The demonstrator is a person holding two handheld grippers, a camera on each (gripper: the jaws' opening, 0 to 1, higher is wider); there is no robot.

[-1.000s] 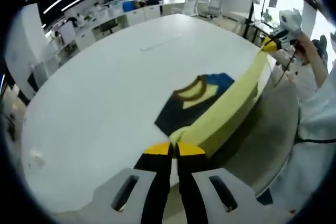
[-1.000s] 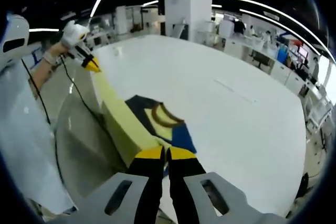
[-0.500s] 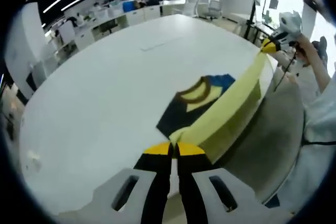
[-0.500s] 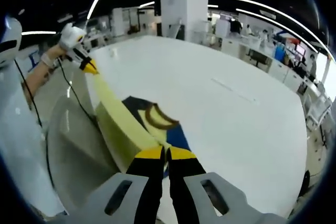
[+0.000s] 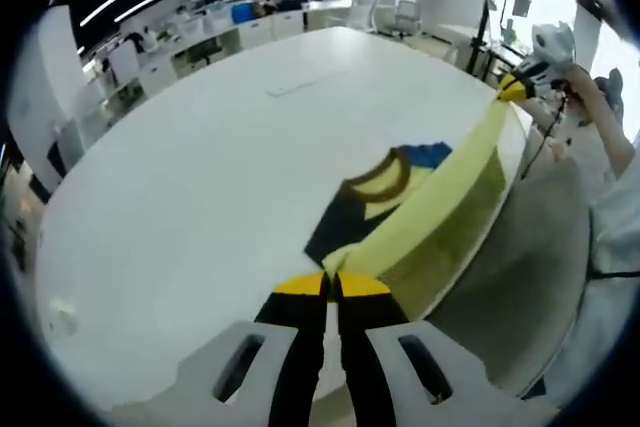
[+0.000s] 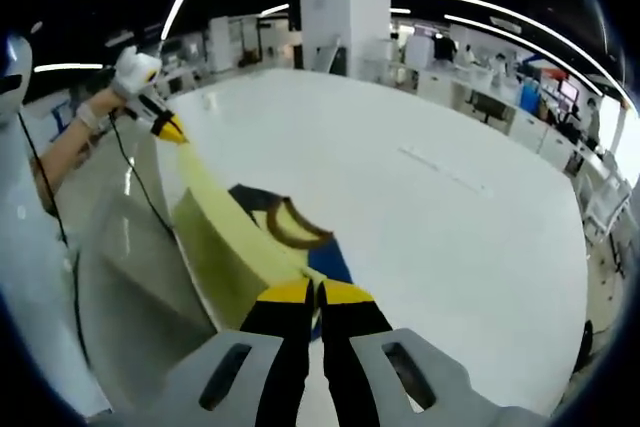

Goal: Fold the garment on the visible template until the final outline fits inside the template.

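A garment [image 5: 400, 217] lies at the edge of a table [image 5: 200, 177], partly hanging over it. The left gripper [image 5: 331, 284] and right gripper [image 6: 315, 292] pinch opposite ends of its stretched edge.

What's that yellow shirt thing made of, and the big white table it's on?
The garment looks like soft knit fabric, probably cotton or a blend: matte, and it stretches in a band between the grippers and drapes over the edge. The table looks like smooth white laminate or painted board, faintly glossy.

Two close, opposed views along the table [image 5: 180, 207] edge, apparently sharing the stretched garment [image 5: 440, 187].
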